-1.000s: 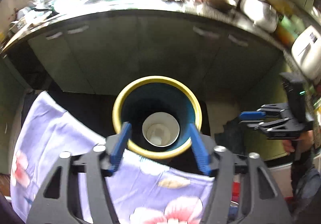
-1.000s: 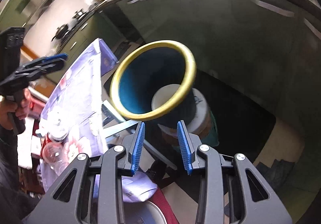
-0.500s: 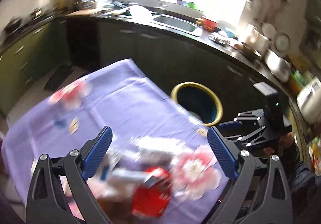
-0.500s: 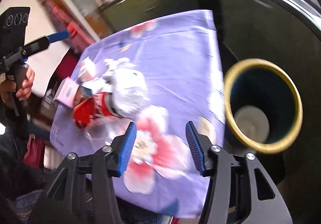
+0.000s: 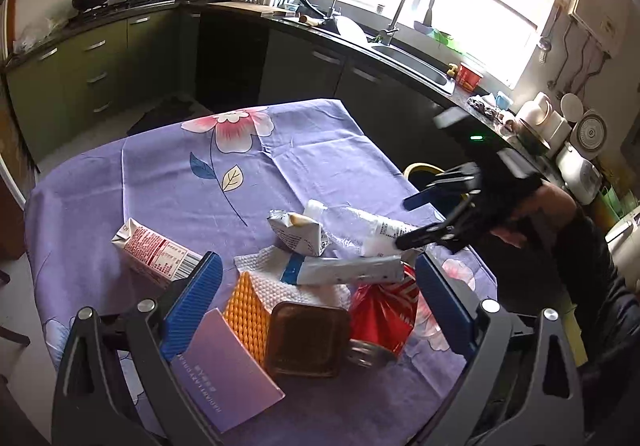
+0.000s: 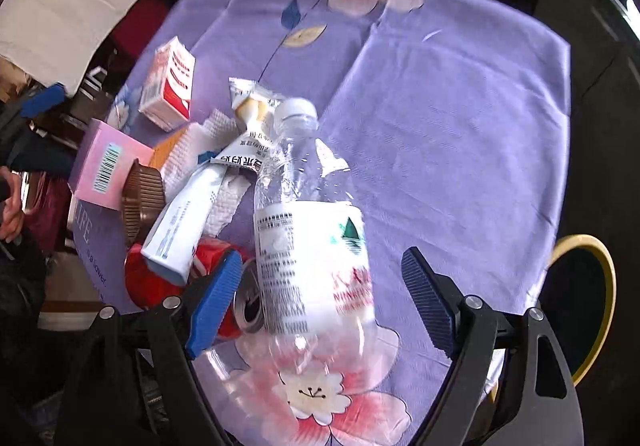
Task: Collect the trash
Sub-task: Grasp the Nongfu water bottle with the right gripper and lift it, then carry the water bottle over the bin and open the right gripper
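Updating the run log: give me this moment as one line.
left tongs: open, over trash pile | right tongs: open, straddling plastic bottle | bottle lying on tablecloth | bin: beside table

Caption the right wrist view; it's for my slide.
Open right gripper poised over a clear plastic bottle among table trash.

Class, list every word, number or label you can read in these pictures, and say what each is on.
"LIFE": edge of the tablecloth.
"is a flower": just below it, same cloth.
Bottle label, carton, tube, pink box: print and barcode too small or blurred to read.
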